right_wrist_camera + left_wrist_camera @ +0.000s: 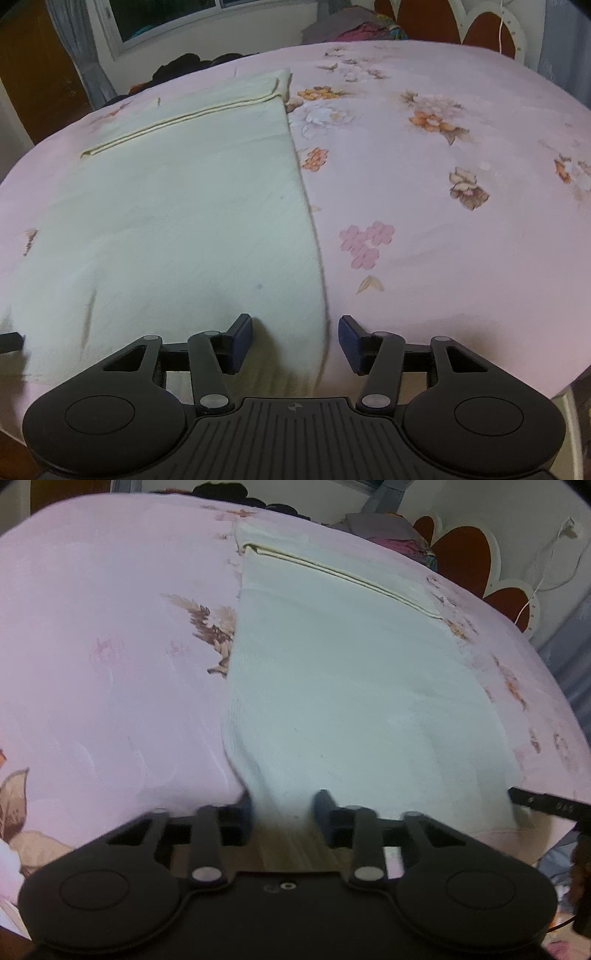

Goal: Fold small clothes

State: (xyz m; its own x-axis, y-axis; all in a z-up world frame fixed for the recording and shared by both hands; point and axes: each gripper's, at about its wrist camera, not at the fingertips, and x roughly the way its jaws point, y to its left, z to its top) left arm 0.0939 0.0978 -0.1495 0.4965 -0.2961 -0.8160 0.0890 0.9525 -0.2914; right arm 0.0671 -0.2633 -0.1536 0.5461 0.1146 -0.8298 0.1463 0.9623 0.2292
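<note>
A pale cream folded garment [332, 683] lies flat on the pink flowered bed sheet [92, 646], with a hemmed edge [343, 578] across its far end. My left gripper [284, 805] is at the garment's near left corner, and the cloth fills the narrow gap between its pads. In the right wrist view the same garment [184, 203] spreads to the left. My right gripper [295, 336] stands open astride its near right edge, one finger over the cloth and the other over the bed sheet [443, 240]. A black finger of the right gripper [546, 805] shows at the garment's right corner.
The bed's near edge is right under both grippers, with wooden floor [284, 845] below it. A headboard with red heart shapes [461, 557] and a heap of coloured clothes [388, 528] stand at the far end. Dark clothes [184, 62] lie below a window [166, 18].
</note>
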